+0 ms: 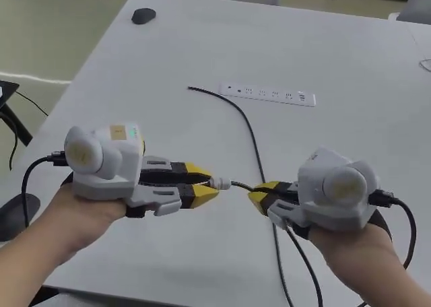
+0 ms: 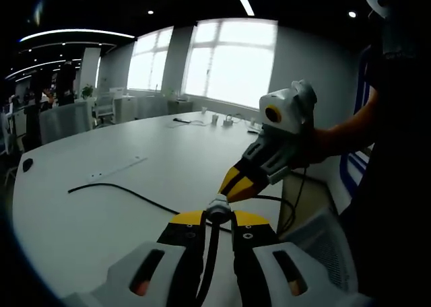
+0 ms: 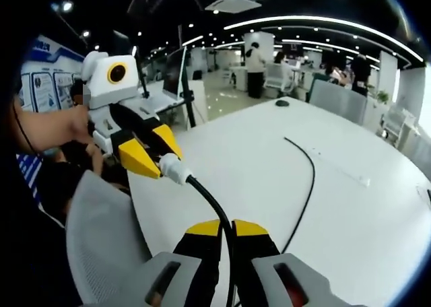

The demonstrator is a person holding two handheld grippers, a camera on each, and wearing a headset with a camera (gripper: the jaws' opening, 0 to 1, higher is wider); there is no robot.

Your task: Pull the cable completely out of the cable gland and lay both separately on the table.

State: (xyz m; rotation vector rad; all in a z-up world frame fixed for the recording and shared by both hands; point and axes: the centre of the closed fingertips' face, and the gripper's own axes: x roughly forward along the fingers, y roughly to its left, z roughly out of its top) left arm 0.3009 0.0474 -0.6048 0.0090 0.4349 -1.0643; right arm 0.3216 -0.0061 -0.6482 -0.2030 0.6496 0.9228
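Left gripper (image 1: 209, 186) fingers are closed on the gland (image 1: 220, 183); right gripper (image 1: 259, 194) fingers pinch the cable (image 1: 250, 128) just beside the gland, both held above the table (image 1: 135, 78).

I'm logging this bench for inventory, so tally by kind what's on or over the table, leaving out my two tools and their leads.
cable: 1
cable gland: 1
power strip: 1
mouse: 1
total: 4

Open office: white table (image 1: 202, 44), bright windows (image 2: 232, 61), ceiling strip lights (image 3: 316, 19)
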